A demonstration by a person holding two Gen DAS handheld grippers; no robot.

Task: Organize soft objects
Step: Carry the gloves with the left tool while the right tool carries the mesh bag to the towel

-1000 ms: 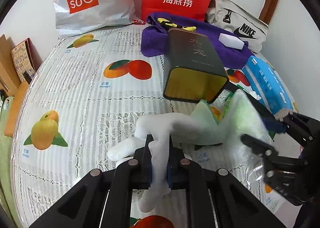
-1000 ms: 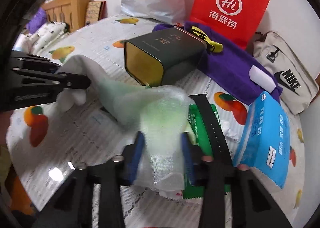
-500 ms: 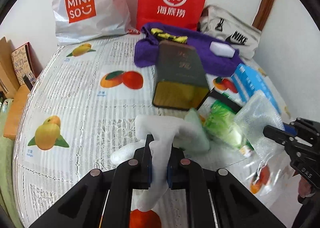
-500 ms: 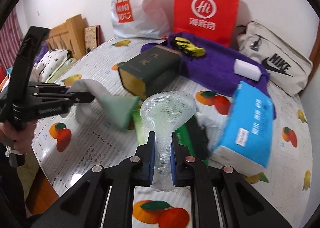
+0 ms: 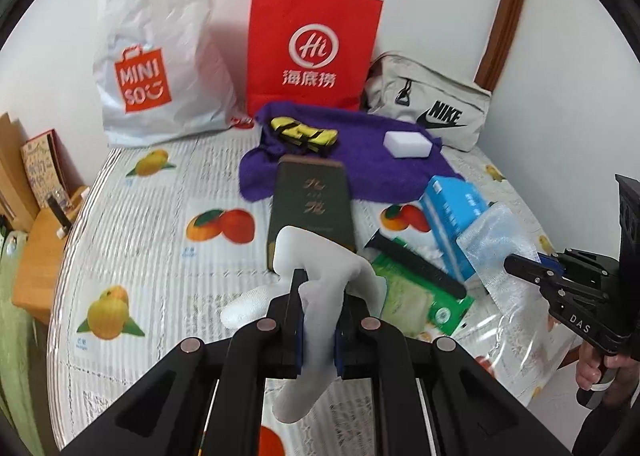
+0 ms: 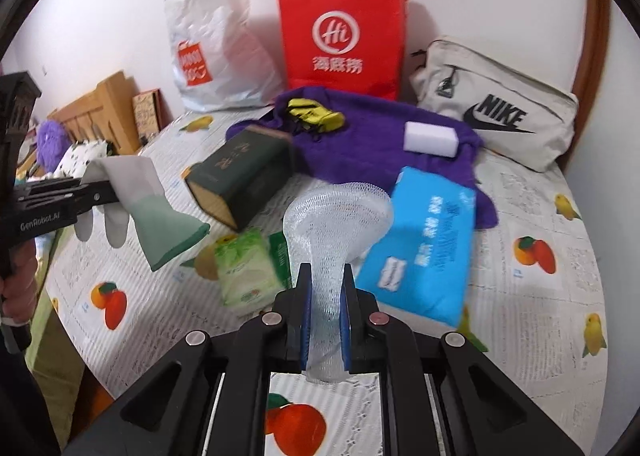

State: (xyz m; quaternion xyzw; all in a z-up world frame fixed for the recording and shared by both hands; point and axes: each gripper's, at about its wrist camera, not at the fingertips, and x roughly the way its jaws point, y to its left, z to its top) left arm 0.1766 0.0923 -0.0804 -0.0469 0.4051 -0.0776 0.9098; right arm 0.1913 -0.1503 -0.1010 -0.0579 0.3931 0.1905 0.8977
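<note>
My left gripper (image 5: 318,326) is shut on a pale rubber glove (image 5: 316,268) with a green cuff and holds it above the table; the glove also shows in the right wrist view (image 6: 136,196), hanging from that gripper (image 6: 102,192). My right gripper (image 6: 325,322) is shut on a clear mesh foam sleeve (image 6: 336,216), lifted off the table; it also shows in the left wrist view (image 5: 496,232) at that gripper's tip (image 5: 516,266). A dark green open tin box (image 6: 244,172) lies on its side mid-table.
On the fruit-print tablecloth (image 6: 540,296) lie a green tissue pack (image 6: 244,272), a blue tissue pack (image 6: 424,244), a purple towel (image 6: 372,148) with a white sponge (image 6: 430,138) and a yellow item (image 6: 316,118). At the back stand a red paper bag (image 6: 340,32), a white Miniso bag (image 6: 212,44) and a Nike bag (image 6: 496,104).
Both grippers have risen and drawn back from the table with their items. The mesh sleeve has come off the green tissue pack, which now lies bare by the tin.
</note>
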